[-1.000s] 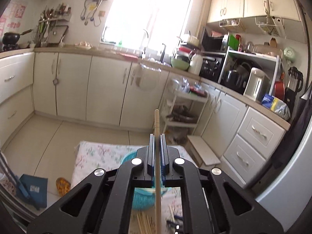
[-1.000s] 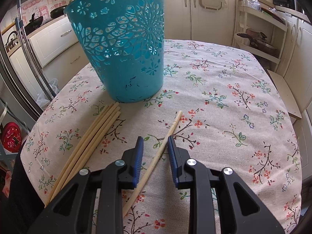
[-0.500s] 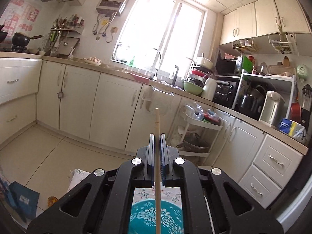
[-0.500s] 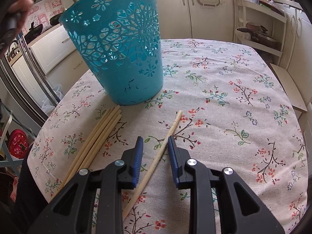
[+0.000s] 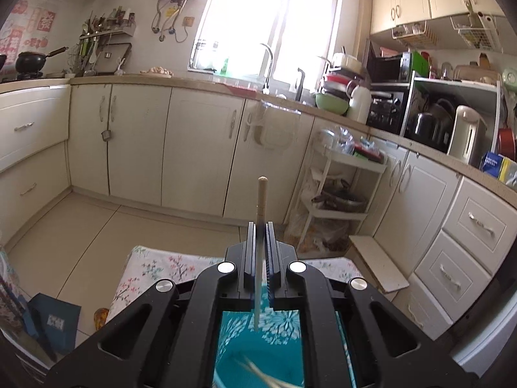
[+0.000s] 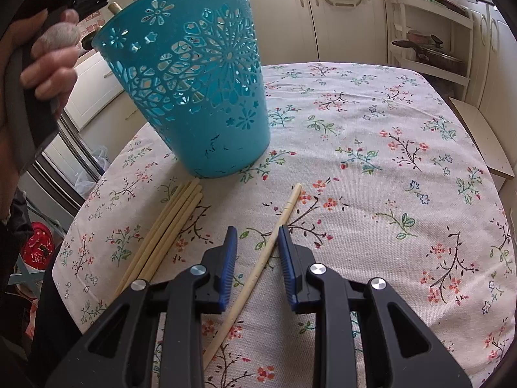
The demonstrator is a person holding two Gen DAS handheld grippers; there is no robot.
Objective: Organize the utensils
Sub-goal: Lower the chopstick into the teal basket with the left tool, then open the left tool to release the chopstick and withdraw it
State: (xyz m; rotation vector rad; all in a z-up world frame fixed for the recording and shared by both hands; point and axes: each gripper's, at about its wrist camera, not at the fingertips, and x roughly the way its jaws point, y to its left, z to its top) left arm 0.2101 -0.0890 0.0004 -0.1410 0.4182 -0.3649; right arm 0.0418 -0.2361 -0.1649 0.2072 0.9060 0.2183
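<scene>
Since the earlier frame the left gripper [image 5: 259,249] has dropped toward the teal basket [image 5: 261,349] at bottom centre, clamping one chopstick [image 5: 261,213] ready for release. The right gripper [image 6: 257,252] waits, jaws parted astride a loose chopstick [image 6: 274,236] on the tablecloth [image 6: 387,194].

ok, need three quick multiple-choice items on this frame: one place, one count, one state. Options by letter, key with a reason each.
1. Where does the single chopstick on the tablecloth lie?
A. between the right jaws
B. inside the bin
C. on the floor

2. How many chopsticks are in the bundle beside the teal bin?
A. one
B. four
C. nine

3. What is the left gripper doing?
A. open, empty
B. shut on a chopstick
C. shut on a spoon

Key: 1 A, it runs through the gap of the right gripper, untouched. 2 B, four ends show by the bin's base. 3 B, the jaws clamp the stick above the bin.
</scene>
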